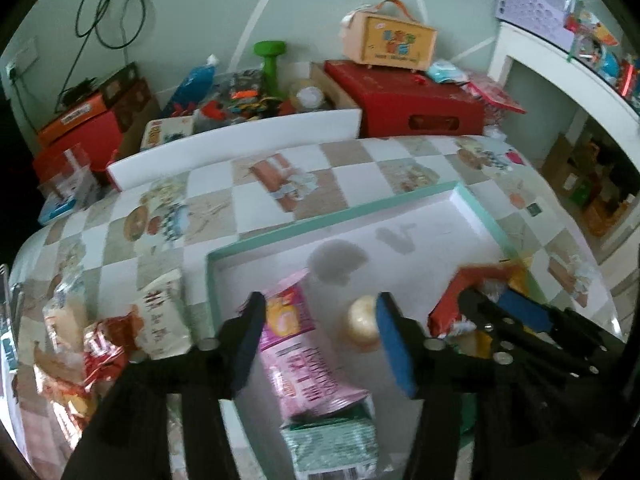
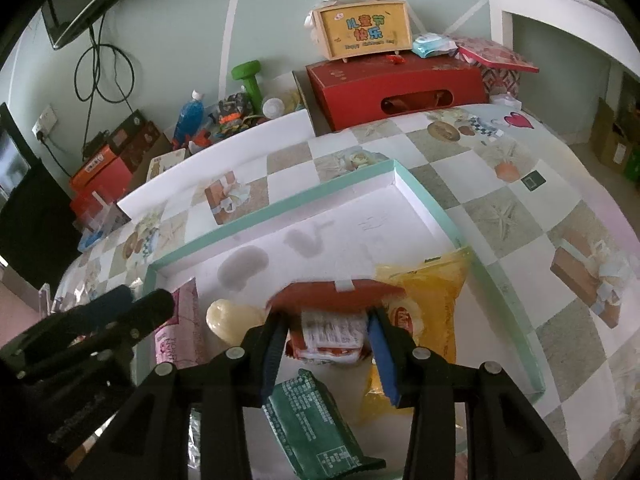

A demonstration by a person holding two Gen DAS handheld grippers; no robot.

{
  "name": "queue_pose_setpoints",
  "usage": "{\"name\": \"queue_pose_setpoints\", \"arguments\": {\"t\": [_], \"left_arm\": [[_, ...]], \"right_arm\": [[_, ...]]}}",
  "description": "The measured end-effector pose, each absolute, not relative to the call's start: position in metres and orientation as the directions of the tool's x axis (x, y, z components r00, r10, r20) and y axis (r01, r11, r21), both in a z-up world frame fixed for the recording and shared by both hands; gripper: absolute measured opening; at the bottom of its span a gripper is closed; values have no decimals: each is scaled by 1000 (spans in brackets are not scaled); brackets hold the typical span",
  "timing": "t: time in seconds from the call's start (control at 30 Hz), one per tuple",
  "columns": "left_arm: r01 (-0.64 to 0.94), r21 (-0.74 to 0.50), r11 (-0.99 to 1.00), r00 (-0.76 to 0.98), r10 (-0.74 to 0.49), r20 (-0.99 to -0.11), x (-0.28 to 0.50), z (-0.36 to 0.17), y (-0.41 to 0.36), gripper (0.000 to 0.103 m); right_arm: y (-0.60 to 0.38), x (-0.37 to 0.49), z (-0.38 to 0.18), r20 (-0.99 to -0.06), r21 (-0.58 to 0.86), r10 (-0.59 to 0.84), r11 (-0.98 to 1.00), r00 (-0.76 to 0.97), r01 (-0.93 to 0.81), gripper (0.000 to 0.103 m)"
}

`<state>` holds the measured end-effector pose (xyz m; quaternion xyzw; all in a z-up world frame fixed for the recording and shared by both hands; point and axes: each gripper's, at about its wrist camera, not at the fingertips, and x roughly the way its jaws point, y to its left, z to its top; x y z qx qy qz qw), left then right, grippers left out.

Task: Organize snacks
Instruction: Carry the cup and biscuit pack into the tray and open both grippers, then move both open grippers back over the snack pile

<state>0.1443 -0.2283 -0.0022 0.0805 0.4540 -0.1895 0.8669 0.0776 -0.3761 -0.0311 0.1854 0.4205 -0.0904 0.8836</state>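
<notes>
A shallow white tray with a teal rim (image 1: 332, 216) (image 2: 280, 208) lies on the checked tablecloth. In it are a pink snack packet (image 1: 304, 356) (image 2: 180, 332), a pale round bun (image 1: 362, 320) (image 2: 230, 318), a green packet (image 1: 332, 448) (image 2: 316, 424) and a yellow bag (image 2: 432, 300). My left gripper (image 1: 320, 316) is open over the pink packet, holding nothing. My right gripper (image 2: 328, 320) is shut on a red snack packet (image 2: 334, 320) (image 1: 452, 304) and holds it over the tray beside the yellow bag.
Several loose snack packets (image 1: 96, 332) lie on the cloth left of the tray. Behind the table stand a red box (image 2: 396, 88), a yellow carry case (image 2: 362, 32), a green dumbbell (image 2: 250, 80) and other clutter. A white shelf (image 1: 560, 80) is at the right.
</notes>
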Motion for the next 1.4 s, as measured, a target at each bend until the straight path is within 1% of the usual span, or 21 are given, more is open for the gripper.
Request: {"name": "queue_pose_setpoints", "arguments": {"t": [0.27, 0.33, 0.37, 0.4, 0.47, 0.57, 0.6, 0.67, 0.83, 0.9, 0.93, 0.97, 1.0, 1.4], "left_arm": [[379, -9, 925, 506, -215, -836, 148, -6, -221, 60], [372, -7, 928, 499, -207, -842, 150, -8, -220, 66], [368, -11, 930, 495, -206, -844, 151, -9, -219, 74], [362, -14, 932, 491, -203, -847, 152, -11, -217, 80], [347, -17, 938, 483, -194, -854, 154, -15, -214, 83], [323, -8, 946, 482, -172, -859, 157, -19, -209, 83], [316, -6, 949, 482, -166, -860, 158, -20, -208, 86], [301, 6, 954, 487, -148, -861, 159, -22, -205, 93], [287, 9, 958, 491, -138, -860, 162, -25, -201, 94], [277, 17, 961, 496, -128, -859, 162, -26, -199, 94], [273, 19, 962, 497, -124, -859, 163, -27, -199, 96], [267, 20, 963, 497, -120, -860, 164, -28, -198, 102], [263, 19, 965, 497, -118, -860, 164, -28, -197, 103], [214, 5, 977, 506, -107, -856, 169, -29, -186, 103]], "right_arm": [[-371, 78, -28, -779, 213, -29, 927, 626, 309, 45], [-371, 79, -29, -784, 206, -34, 928, 620, 311, 51], [-370, 80, -29, -786, 198, -40, 929, 617, 313, 63], [-370, 80, -29, -787, 191, -47, 930, 615, 316, 73], [-369, 81, -29, -791, 159, -75, 933, 607, 323, 75], [-370, 81, -30, -794, 143, -86, 936, 602, 323, 83], [-369, 81, -31, -794, 142, -86, 937, 602, 321, 85], [-368, 82, -31, -795, 132, -91, 939, 600, 317, 87], [-367, 83, -31, -797, 114, -105, 941, 595, 319, 89], [-367, 83, -31, -797, 113, -108, 940, 594, 323, 101], [-368, 83, -31, -797, 112, -111, 939, 594, 325, 103], [-368, 83, -31, -796, 109, -114, 939, 594, 327, 103], [-369, 82, -31, -796, 108, -116, 938, 594, 328, 103], [-378, 80, -36, -803, 120, -125, 924, 583, 364, 103]]}}
